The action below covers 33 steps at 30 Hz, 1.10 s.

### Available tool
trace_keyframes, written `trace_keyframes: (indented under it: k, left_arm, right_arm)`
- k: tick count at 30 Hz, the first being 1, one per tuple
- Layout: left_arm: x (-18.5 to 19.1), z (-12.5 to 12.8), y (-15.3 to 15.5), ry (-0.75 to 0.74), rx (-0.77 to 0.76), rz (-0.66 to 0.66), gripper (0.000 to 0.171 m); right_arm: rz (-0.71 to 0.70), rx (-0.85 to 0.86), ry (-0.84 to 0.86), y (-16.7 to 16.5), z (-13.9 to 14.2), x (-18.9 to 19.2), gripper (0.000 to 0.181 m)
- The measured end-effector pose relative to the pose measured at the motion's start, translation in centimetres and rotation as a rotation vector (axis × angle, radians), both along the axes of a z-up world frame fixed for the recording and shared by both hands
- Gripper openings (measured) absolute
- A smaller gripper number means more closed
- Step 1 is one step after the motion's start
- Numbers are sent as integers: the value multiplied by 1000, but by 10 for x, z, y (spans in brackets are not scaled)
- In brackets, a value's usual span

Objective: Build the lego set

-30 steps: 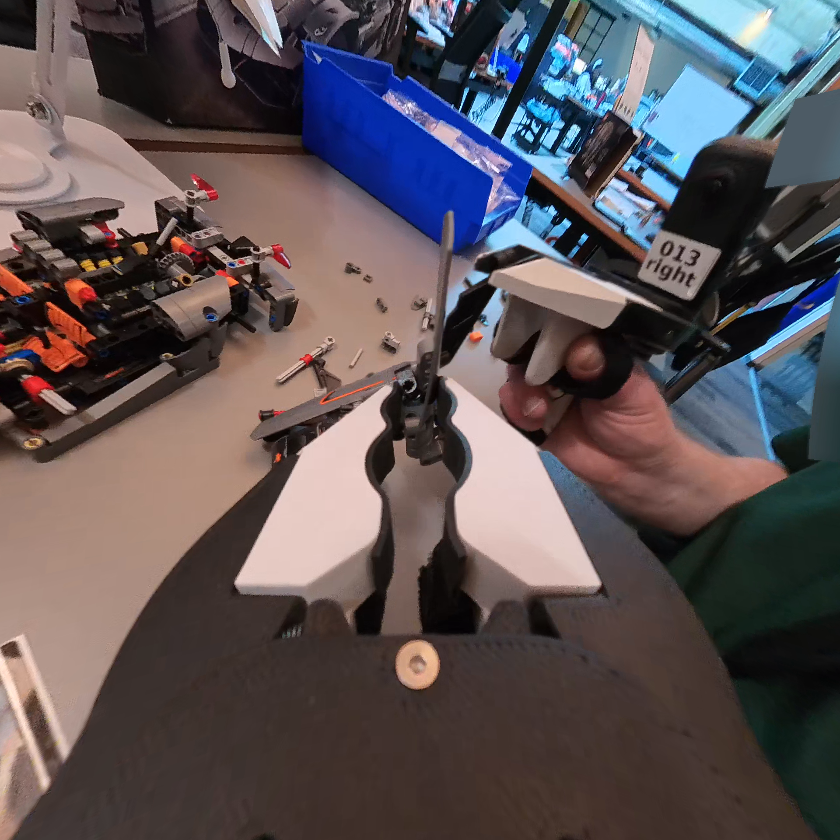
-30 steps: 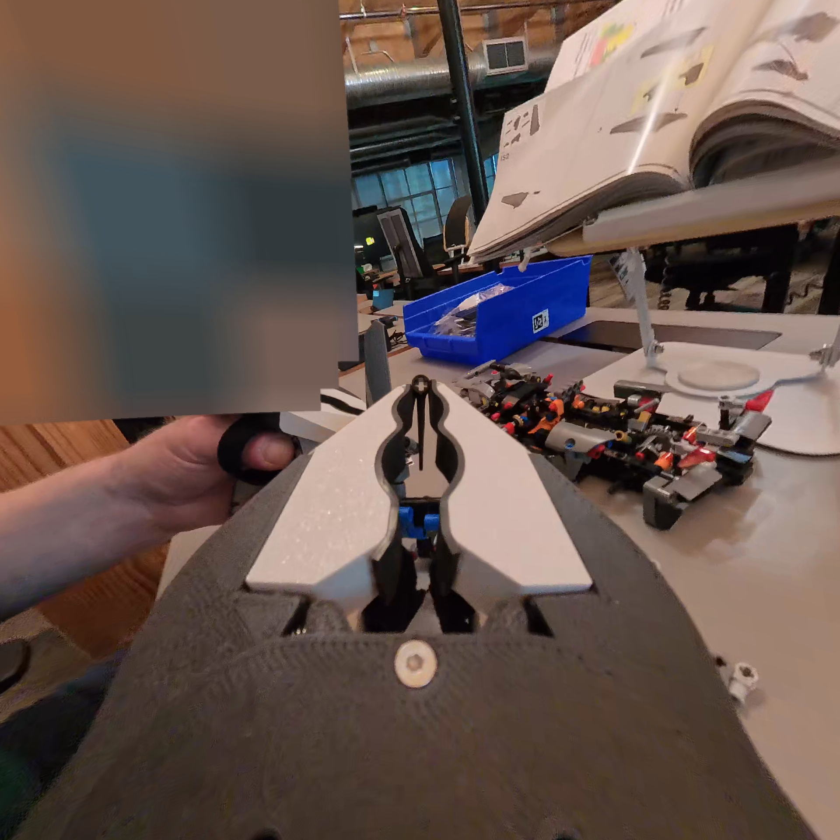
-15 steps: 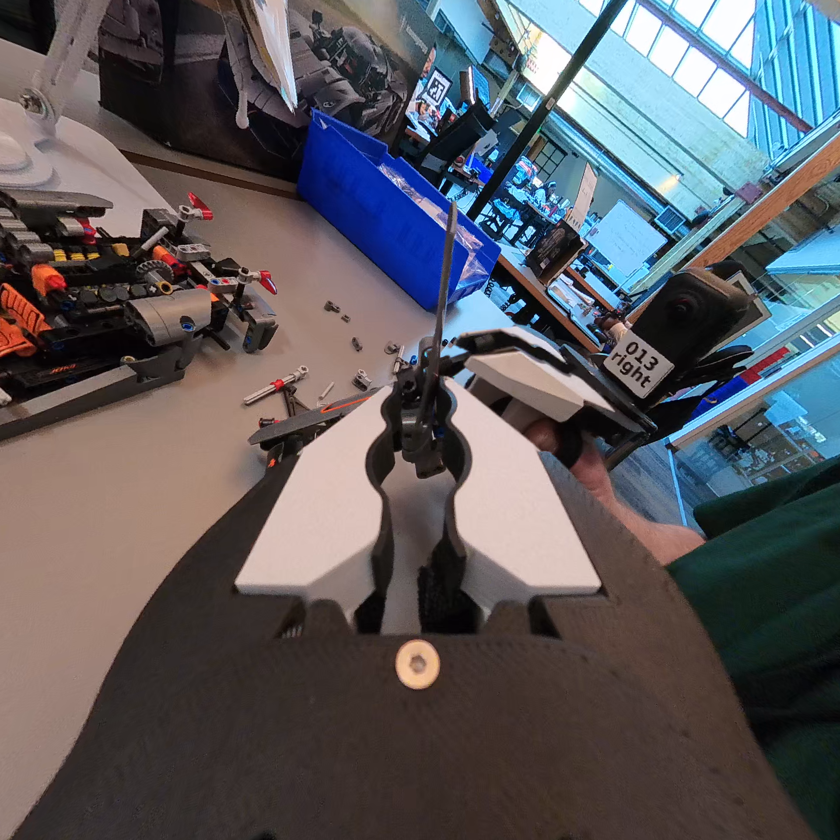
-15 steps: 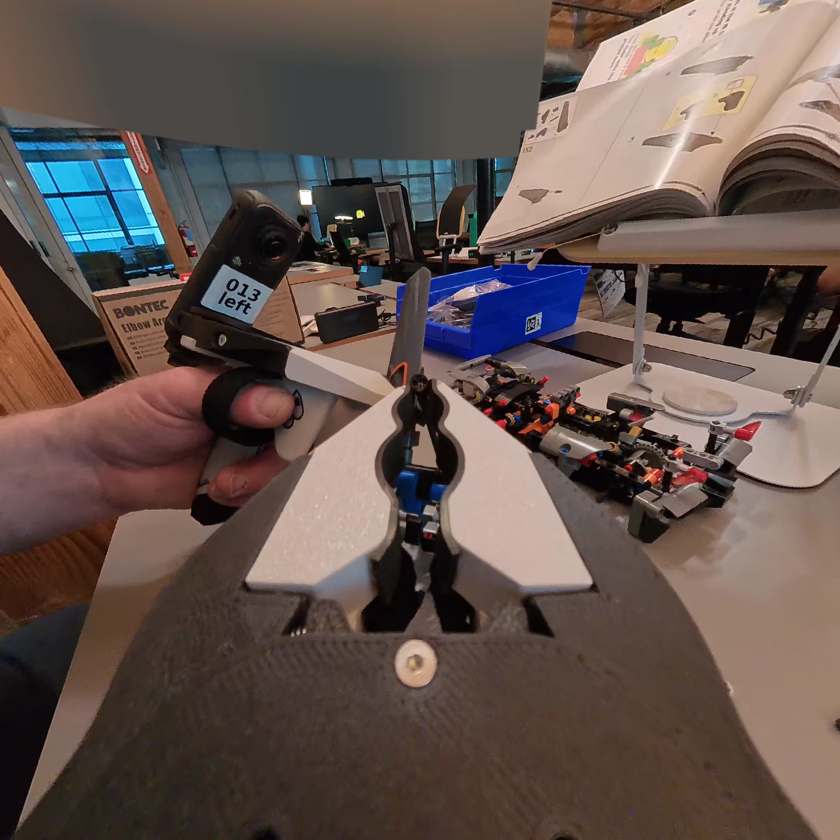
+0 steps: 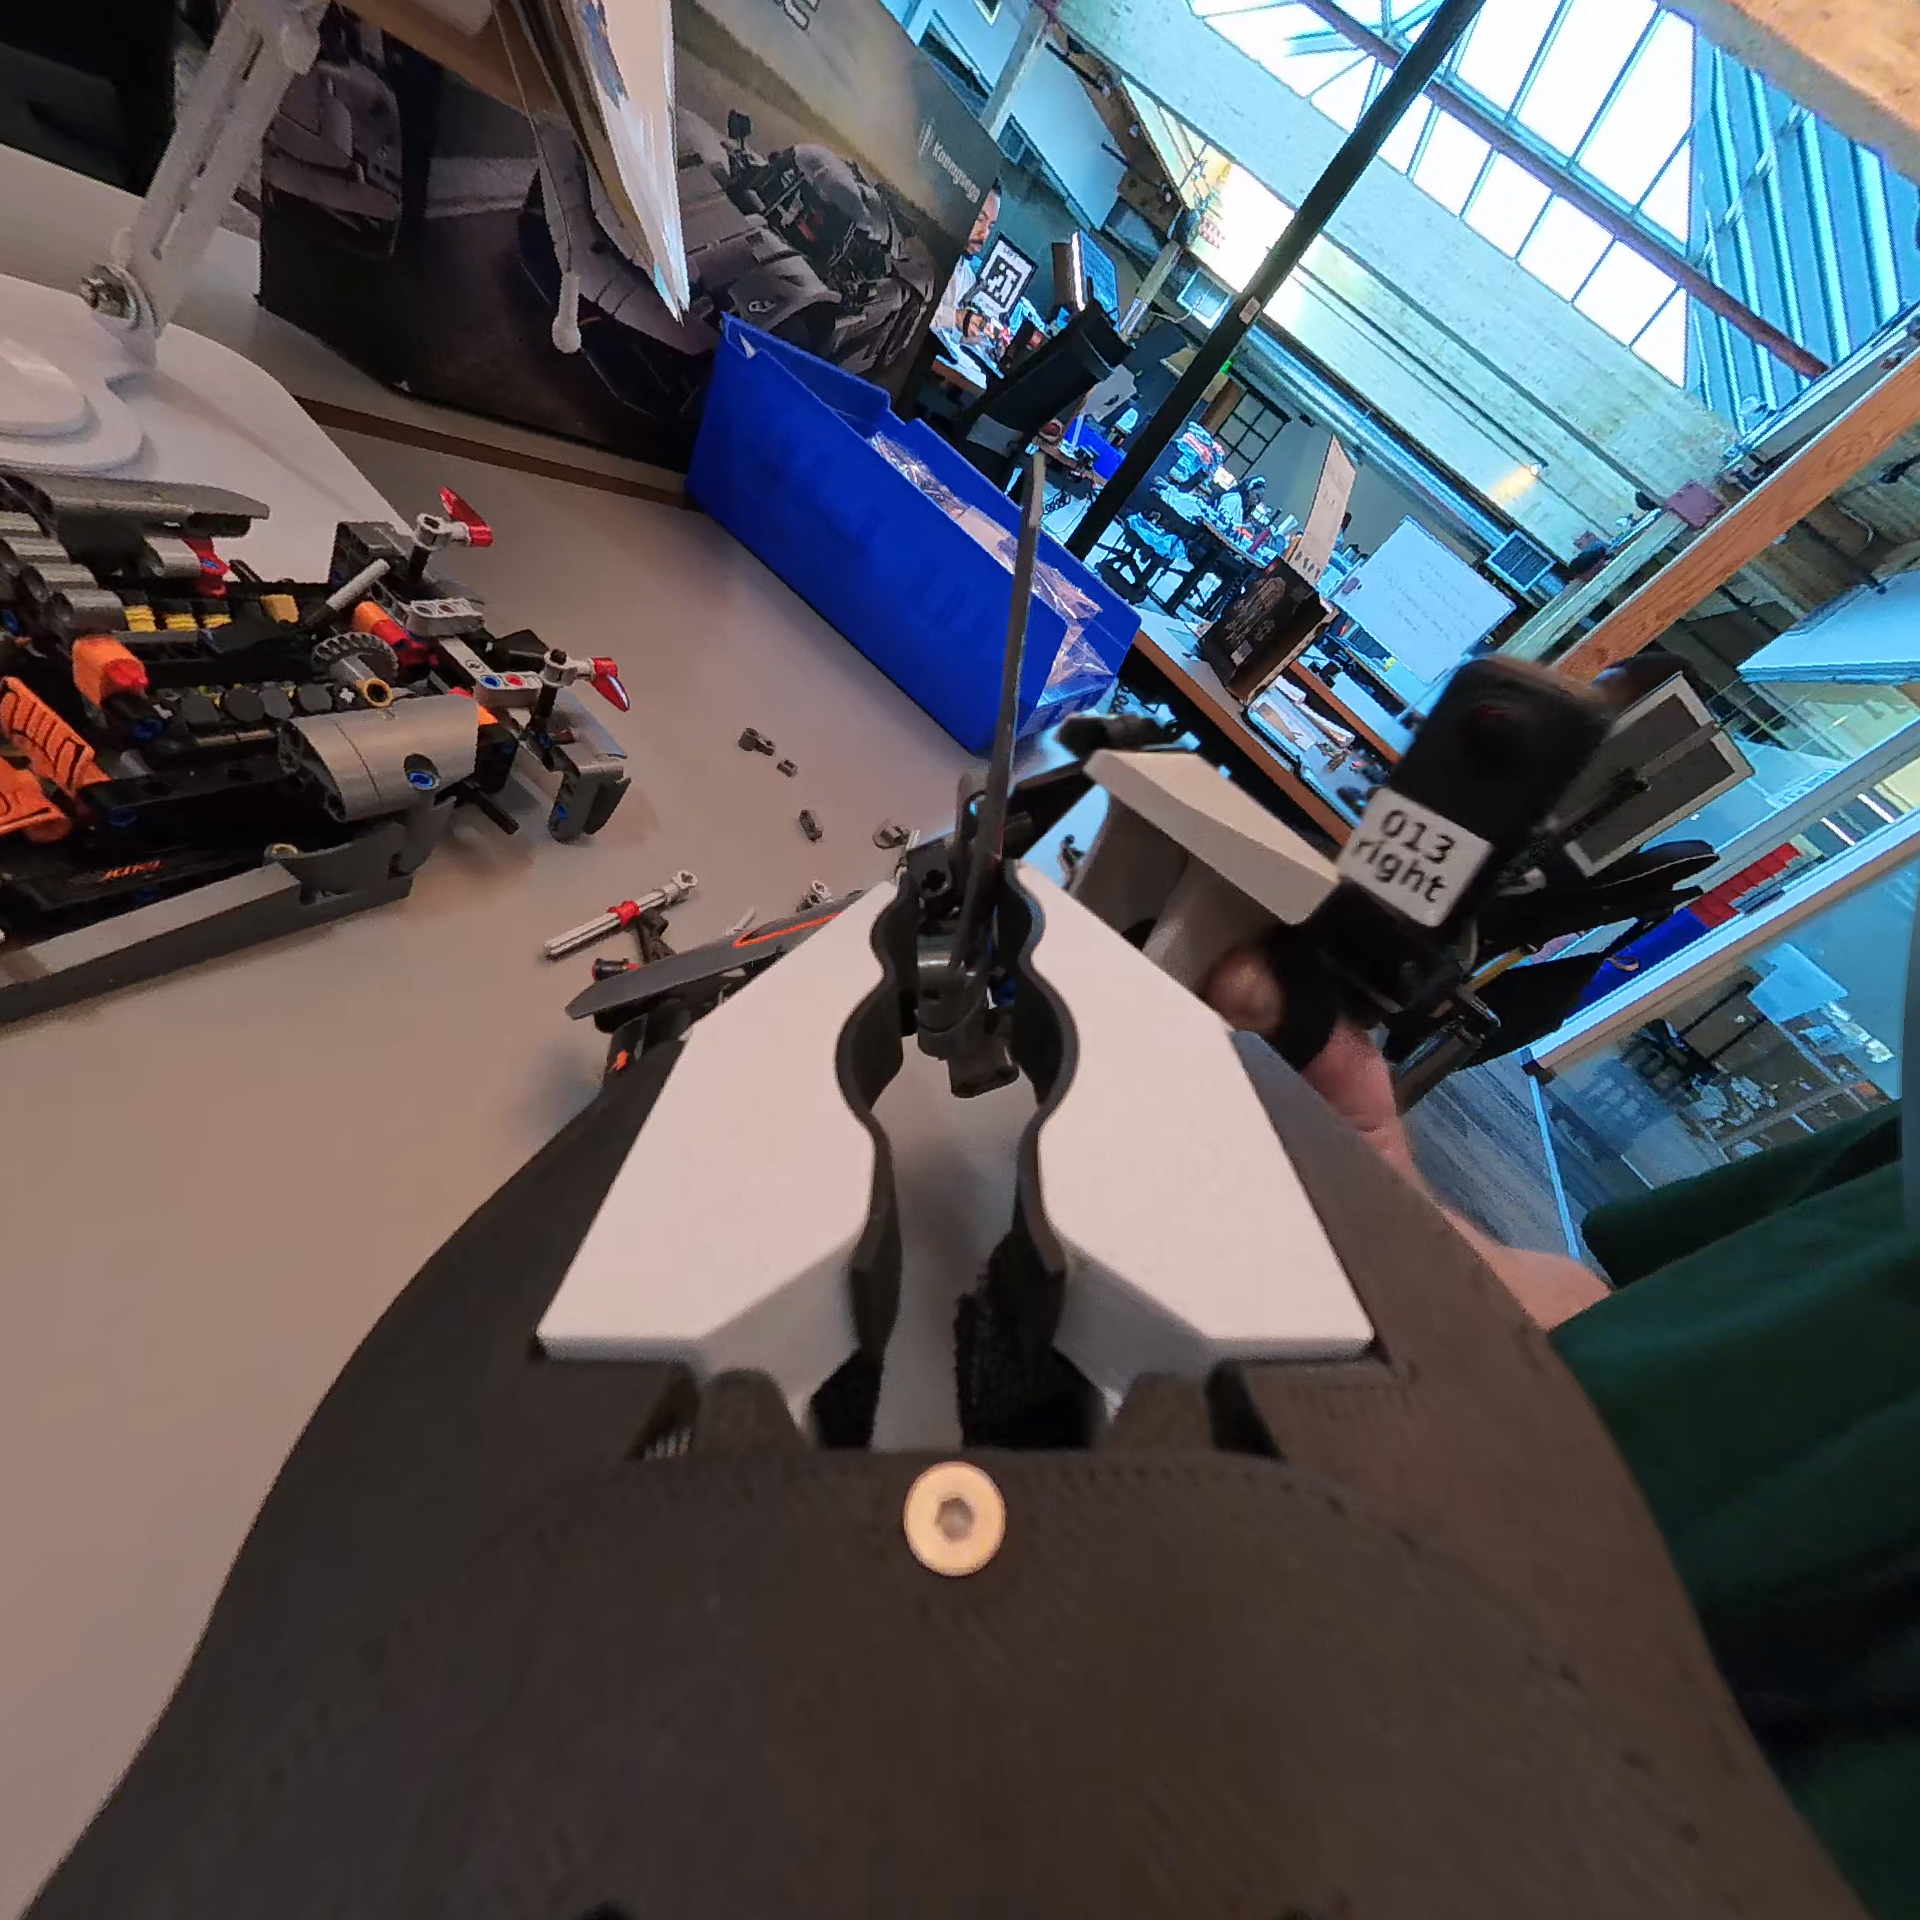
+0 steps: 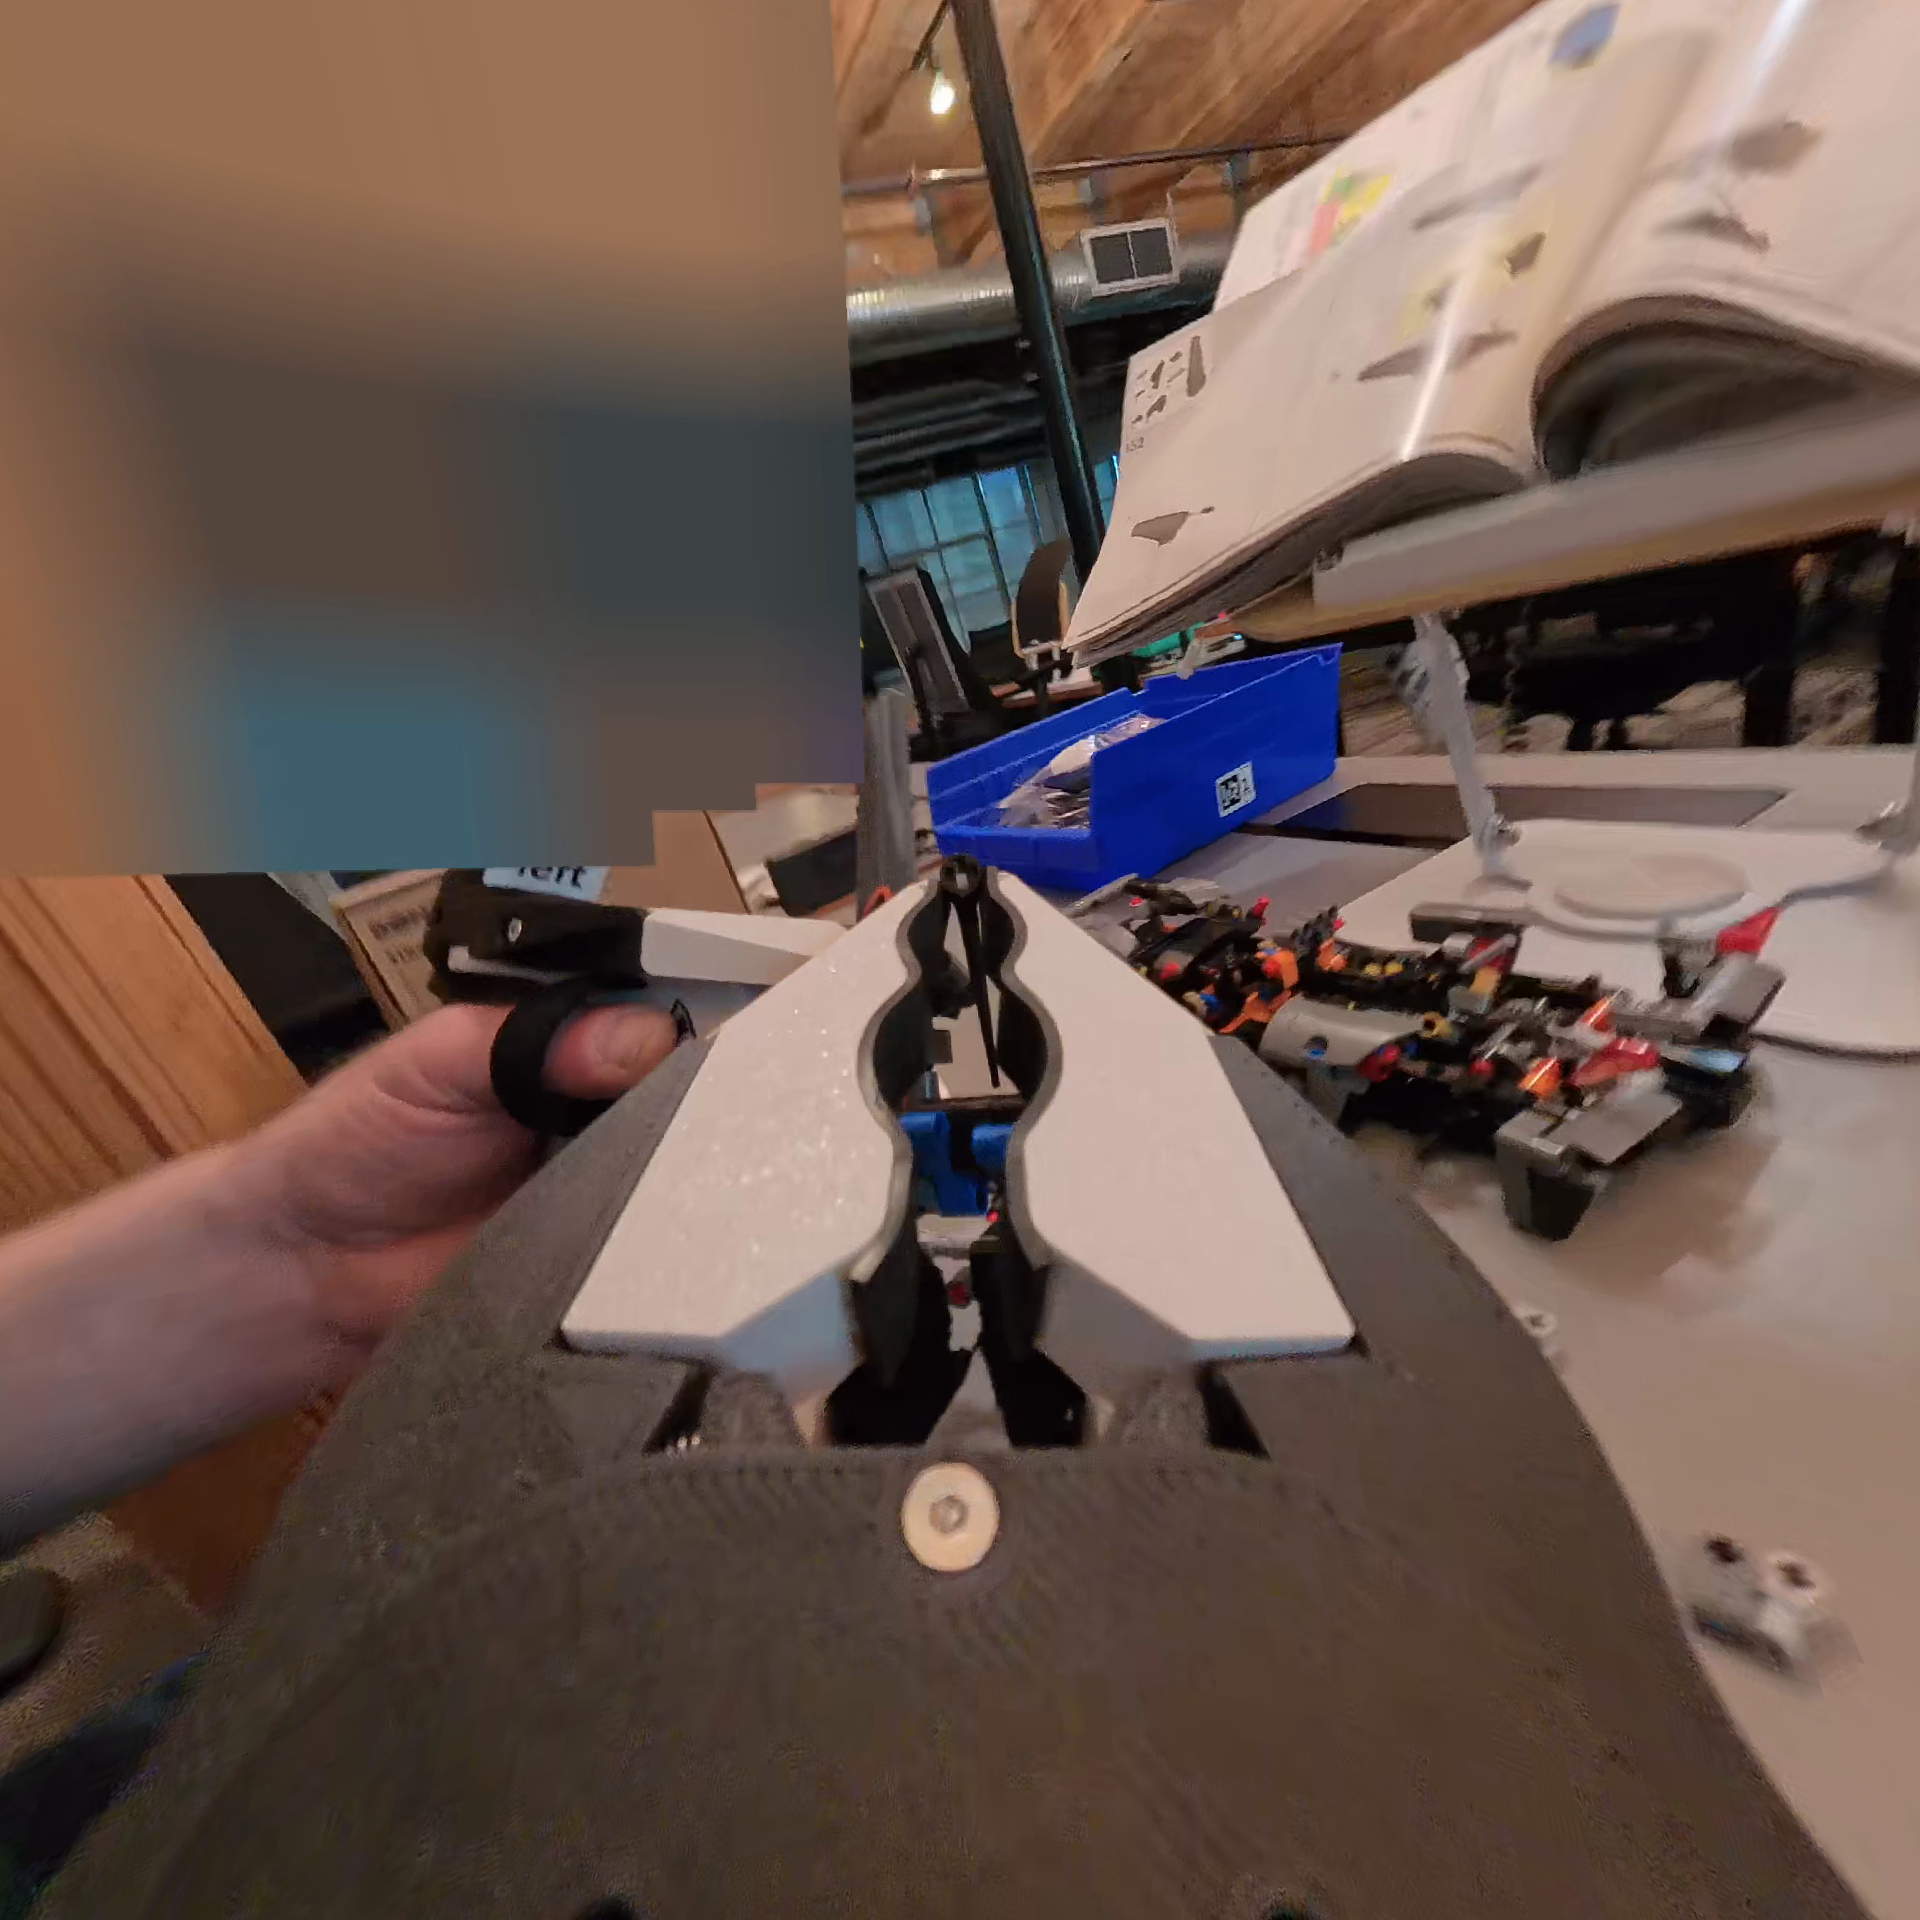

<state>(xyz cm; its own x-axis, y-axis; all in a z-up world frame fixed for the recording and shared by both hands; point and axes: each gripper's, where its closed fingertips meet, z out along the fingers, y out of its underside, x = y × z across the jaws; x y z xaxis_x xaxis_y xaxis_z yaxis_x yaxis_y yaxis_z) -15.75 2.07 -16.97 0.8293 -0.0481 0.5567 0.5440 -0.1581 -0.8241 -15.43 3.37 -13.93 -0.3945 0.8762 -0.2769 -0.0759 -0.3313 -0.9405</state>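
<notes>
My left gripper is shut on a small dark grey Lego subassembly. A thin grey panel stands up from it, seen edge-on. My right gripper is shut on a small black and blue Lego piece and meets the left gripper tip to tip. It also shows in the left wrist view, held by a hand. The left gripper shows in the right wrist view. The part-built Lego car sits on the table at the left, and also shows in the right wrist view.
A blue bin with plastic bags stands behind. Loose parts lie between car and grippers: an axle with a red bush and a dark panel with an orange stripe. An open instruction book rests on a white stand. A small grey piece lies near the table's edge. The grippers are tip to tip, or close to it.
Both grippers stay shut and tip to tip while tilting together. The left gripper has sunk lower in the right wrist view. The right gripper has shifted right in the left wrist view.
</notes>
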Motion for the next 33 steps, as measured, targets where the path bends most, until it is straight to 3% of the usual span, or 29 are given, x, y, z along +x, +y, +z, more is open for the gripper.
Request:
trace_keyframes:
  k: [3, 7, 18, 24, 33]
  left_arm:
    - [1, 2, 3, 3, 7, 8, 12]
    - [2, 4, 7, -10, 21, 13, 13]
    - [4, 2, 10, -125, 72, 34, 13]
    - [-1, -6, 5, -280, 121, 55, 13]
    - [-8, -21, -4, -604, 236, 72, 13]
  right_arm:
    - [55, -201, -11, 11, -7, -1, 3]
    - [80, -263, 11, 16, -7, 1, 3]
    - [15, 3, -49, -4, -22, 0, 3]
    - [1, 83, -88, -10, -32, -2, 3]
    - [27, 55, -132, -10, -38, 0, 3]
